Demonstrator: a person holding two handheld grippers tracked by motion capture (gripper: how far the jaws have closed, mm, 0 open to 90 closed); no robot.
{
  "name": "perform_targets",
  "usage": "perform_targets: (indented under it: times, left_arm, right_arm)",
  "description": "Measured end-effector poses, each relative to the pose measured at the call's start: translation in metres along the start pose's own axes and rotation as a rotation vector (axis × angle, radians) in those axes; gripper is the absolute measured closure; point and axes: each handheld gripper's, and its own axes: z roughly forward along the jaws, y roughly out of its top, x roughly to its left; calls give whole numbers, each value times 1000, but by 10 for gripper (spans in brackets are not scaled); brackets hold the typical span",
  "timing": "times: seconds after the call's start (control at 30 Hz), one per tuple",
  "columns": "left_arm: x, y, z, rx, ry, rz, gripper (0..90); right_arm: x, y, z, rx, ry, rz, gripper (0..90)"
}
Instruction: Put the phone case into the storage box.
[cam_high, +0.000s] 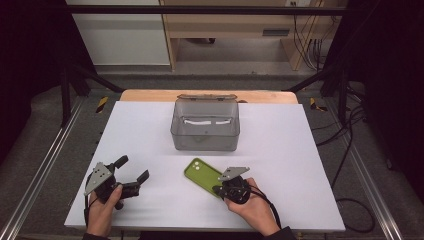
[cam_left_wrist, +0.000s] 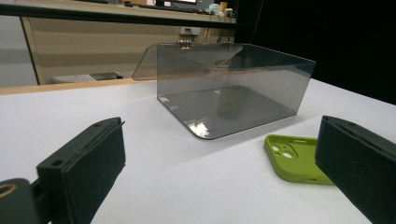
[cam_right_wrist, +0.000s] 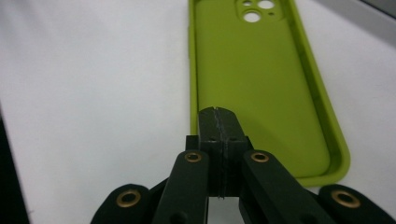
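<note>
Right now the green case (cam_high: 202, 174) lies flat on the table (cam_high: 280, 150), hollow side up, camera holes toward the box (cam_high: 205, 125), just in front of the box and apart from it. Box is clear grey, lid open and tipped back, looks empty. Right gripper (cam_right_wrist: 218, 122) sits at the case's near end; jaws pressed together, apparently over the case's inner floor near one side wall, so closed, but whether they pinch the rim can't be told. Left gripper (cam_high: 134, 175) hovers well left of the case, jaws spread wide, holding nothing. Risk, as a guess: if the case is meant for the box, a thin soft rim pinch could slip or flex on lifting, or closed jaws could just shove the case along.
</note>
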Motion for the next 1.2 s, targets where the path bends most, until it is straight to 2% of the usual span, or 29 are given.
perform_targets:
  times: [0.1, 0.13, 0.37, 0.67, 0.77, 0.83, 0.87, 0.9, 0.93, 1.03, 1.07, 1.1, 1.13, 1.17, 1.2]
  left_arm:
    - [0, 0, 0, 1, -1, 1, 16]
    - [-1, 0, 0, -2, -1, -2, 16]
    - [-1, 0, 1, -3, -3, -3, 16]
    - [-1, 0, 1, -2, -6, -2, 15]
    - [-1, 0, 1, -3, -6, -2, 15]
    - [-1, 0, 1, 1, -8, -2, 15]
    - [-1, 0, 1, 3, -9, -1, 15]
    - [-1, 0, 1, 6, -10, 0, 16]
    - [-2, 0, 2, 7, -10, 1, 16]
    - [-2, 0, 1, 6, -11, 3, 16]
    - [-2, 0, 1, 7, -10, 3, 15]
    - [-2, 0, 1, 7, -8, 2, 15]
    - [-2, 0, 1, 8, -8, 2, 16]
    - [-2, 0, 2, 9, -8, 2, 16]
    - [-2, -1, 2, 10, -9, 1, 16]
  right_arm:
    - [5, 0, 1, 3, 16, -5, 900]
    - [11, 1, 1, 9, 27, -7, 900]
    - [25, 1, 4, 12, 47, -24, 900]
    - [27, -1, 3, -3, 55, -8, 900]
    - [28, -1, 1, -22, 45, -17, 900]
    - [29, 1, -7, -57, 10, -32, 893]
    - [29, 1, -7, -57, 10, -32, 893]
    - [30, 1, -11, -74, -19, -35, 873]
    - [30, 1, -11, -74, -19, -35, 873]
    - [32, 0, -13, -93, -45, -34, 793]
    - [35, 1, -14, -105, -62, -32, 666]
    - [35, 1, -14, -105, -62, -32, 666]
    - [36, 0, -13, -110, -67, -35, 567]
    - [36, 0, -13, -110, -67, -35, 567]
    - [39, 1, -12, -105, -83, -38, 449]
